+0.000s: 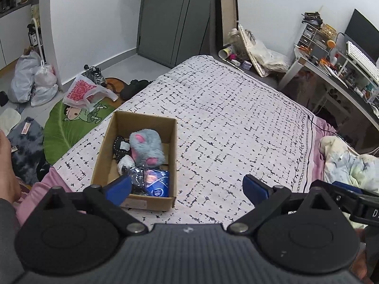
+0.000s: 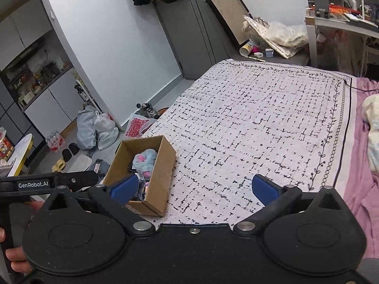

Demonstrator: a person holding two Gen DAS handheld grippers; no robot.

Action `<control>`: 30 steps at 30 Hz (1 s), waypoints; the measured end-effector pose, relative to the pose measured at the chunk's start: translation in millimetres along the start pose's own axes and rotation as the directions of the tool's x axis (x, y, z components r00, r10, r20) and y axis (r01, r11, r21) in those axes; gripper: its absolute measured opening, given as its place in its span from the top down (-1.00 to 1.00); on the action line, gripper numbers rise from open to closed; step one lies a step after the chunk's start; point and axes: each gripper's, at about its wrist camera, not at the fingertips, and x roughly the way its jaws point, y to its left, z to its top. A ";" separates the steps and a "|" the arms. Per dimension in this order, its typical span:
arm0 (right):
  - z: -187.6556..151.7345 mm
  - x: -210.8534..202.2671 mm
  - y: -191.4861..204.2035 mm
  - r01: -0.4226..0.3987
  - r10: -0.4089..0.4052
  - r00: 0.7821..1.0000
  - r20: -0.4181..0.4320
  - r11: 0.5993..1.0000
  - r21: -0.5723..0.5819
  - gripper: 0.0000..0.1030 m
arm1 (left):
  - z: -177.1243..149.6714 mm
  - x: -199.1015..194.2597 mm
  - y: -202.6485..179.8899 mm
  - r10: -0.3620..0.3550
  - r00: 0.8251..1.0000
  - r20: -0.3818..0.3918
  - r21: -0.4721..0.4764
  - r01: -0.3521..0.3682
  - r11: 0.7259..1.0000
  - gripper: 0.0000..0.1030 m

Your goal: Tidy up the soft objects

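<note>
A brown cardboard box (image 1: 165,127) stands on the patterned bedspread near the bed's left edge. In it lie a grey and pink plush toy (image 1: 146,148), dark fabric pieces (image 1: 119,148) and a blue packet (image 1: 157,181). My left gripper (image 1: 187,188) hovers open just in front of the box, its left fingertip (image 1: 118,188) overlapping the box's near corner in the picture, nothing between its jaws. The right wrist view shows the same box (image 2: 163,165) and plush toy (image 2: 144,159) at the lower left. My right gripper (image 2: 194,188) stands wide open and empty above the bedspread.
The white bedspread (image 1: 236,118) with black marks covers most of the bed, a pink sheet (image 2: 362,165) and crumpled bedding (image 1: 348,163) at its right. Bags (image 1: 33,80), shoes and a green mat (image 1: 68,123) clutter the floor on the left. A loaded desk (image 1: 343,66) stands at right.
</note>
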 end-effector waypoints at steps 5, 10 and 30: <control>0.4 -13.0 -1.5 0.005 -0.005 1.000 0.001 1.000 -0.028 -1.00 | -6.1 -7.1 -13.5 0.003 1.000 0.002 0.022 -0.003 1.000 -0.93; 0.2 -26.7 -2.4 0.008 -0.007 1.000 0.013 0.999 -0.046 -1.00 | -10.0 -17.0 -22.7 0.010 1.000 0.016 0.039 -0.011 0.999 -0.93; -11.9 -63.4 1.7 0.035 -0.031 0.998 0.052 0.996 -0.087 -1.00 | -37.6 -56.4 -43.2 0.049 0.995 0.083 0.070 -0.054 0.996 -0.98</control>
